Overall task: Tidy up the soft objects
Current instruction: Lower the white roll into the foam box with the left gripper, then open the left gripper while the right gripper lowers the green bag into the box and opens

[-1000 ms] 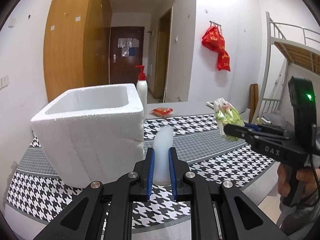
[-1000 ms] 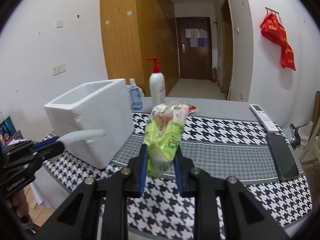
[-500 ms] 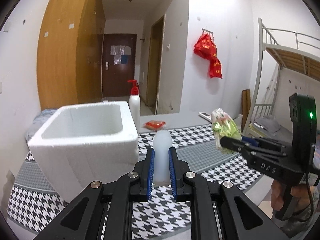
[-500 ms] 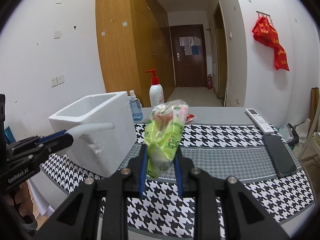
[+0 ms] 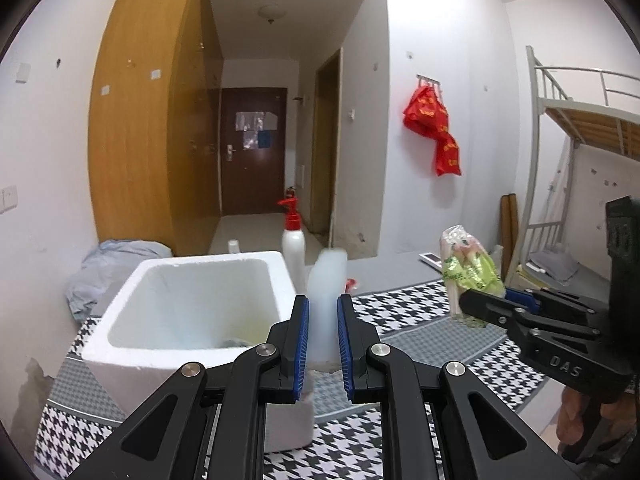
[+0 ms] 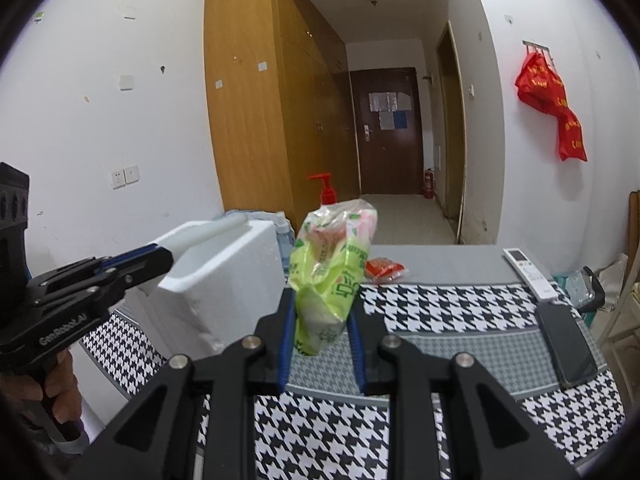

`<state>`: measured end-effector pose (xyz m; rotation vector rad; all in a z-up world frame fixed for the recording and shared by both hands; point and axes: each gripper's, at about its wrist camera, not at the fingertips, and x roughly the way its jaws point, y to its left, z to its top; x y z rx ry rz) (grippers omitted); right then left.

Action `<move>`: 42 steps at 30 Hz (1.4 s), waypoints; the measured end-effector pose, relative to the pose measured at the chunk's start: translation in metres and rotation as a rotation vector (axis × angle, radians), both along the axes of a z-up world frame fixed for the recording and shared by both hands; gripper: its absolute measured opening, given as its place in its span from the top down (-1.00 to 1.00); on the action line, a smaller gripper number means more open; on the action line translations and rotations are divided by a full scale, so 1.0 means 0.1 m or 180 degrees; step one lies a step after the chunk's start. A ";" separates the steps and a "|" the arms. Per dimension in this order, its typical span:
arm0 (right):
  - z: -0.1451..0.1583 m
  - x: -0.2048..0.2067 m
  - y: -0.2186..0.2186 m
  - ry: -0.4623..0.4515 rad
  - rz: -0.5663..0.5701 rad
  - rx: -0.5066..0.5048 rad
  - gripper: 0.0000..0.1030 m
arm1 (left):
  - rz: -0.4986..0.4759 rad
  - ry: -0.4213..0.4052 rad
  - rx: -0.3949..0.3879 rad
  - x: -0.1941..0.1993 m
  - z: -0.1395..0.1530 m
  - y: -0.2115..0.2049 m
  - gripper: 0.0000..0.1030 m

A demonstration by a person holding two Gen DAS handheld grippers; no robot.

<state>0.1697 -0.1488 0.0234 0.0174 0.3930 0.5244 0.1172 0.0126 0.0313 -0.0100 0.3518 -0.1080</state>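
Both grippers rose: L jaws pinch white foam piece [image 5: 325,300], R pinch green bag [image 6: 328,280]; box [image 5: 192,308] contents unclear.

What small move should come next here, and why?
Probably carry the left tongs forward over the foam box and let go. They are clamped on a white soft piece whose tip already hangs by the box's open top, as the right wrist view shows. The right tongs, holding the green packet, sit further off and could follow.
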 end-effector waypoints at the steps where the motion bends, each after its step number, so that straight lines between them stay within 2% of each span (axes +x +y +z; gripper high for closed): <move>1: 0.01 0.01 0.02 -0.0007 0.0014 -0.0001 0.45 | 0.0037 -0.0015 0.0005 0.00 0.00 0.01 0.70; 4: 0.06 0.03 0.09 -0.0028 0.0069 -0.0005 0.45 | 0.0168 -0.0034 0.0048 0.04 0.00 0.04 0.70; 15: 0.17 0.09 0.30 -0.0114 0.0276 0.0039 0.45 | 0.0282 -0.0078 0.0072 0.08 0.04 0.18 0.70; 27: 0.25 0.15 0.66 -0.0127 0.0592 0.0027 0.45 | 0.0555 -0.0077 0.0057 0.16 0.06 0.52 0.70; 40: 0.20 0.30 0.84 -0.0027 0.0616 -0.0006 0.45 | 0.0680 0.0052 0.0025 0.39 -0.07 0.74 0.70; 42: 0.21 0.32 0.87 -0.0023 0.0612 -0.0018 0.45 | 0.0699 0.0072 0.0016 0.43 -0.08 0.77 0.62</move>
